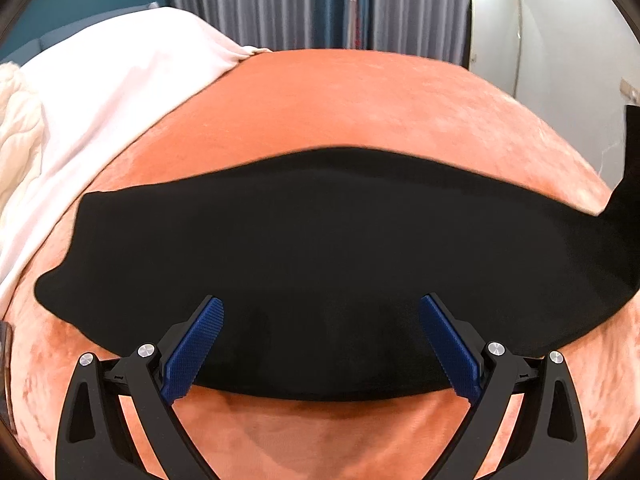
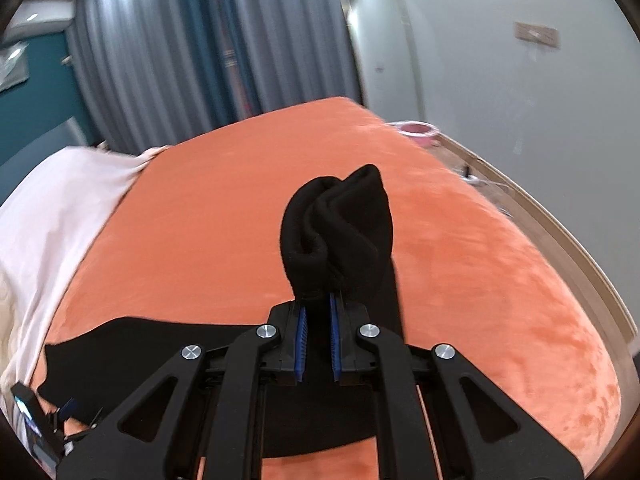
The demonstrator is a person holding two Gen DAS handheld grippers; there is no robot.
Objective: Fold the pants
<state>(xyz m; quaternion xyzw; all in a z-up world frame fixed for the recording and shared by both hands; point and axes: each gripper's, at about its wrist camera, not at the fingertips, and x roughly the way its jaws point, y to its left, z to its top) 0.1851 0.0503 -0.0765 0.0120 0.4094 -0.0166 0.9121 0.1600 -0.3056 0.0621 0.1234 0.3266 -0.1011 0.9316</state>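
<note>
The black pants [image 1: 320, 248] lie spread across the orange bed cover [image 1: 340, 112], running left to right. My left gripper [image 1: 320, 308] is open, its blue pads [image 1: 196, 348] hovering over the near edge of the pants, holding nothing. My right gripper [image 2: 318, 312] is shut on a bunched end of the pants [image 2: 336, 228], lifted above the bed; the cloth trails down to the part lying flat [image 2: 140, 352]. In the left wrist view the raised end rises out of sight at the far right [image 1: 628, 192].
A white sheet [image 1: 100, 92] and a cream quilt [image 1: 16, 132] lie at the left of the bed. Grey and blue curtains [image 2: 180, 52] hang behind. A white wall [image 2: 520, 100] and wooden floor edge [image 2: 560, 232] lie to the right, with a pink bowl [image 2: 416, 130].
</note>
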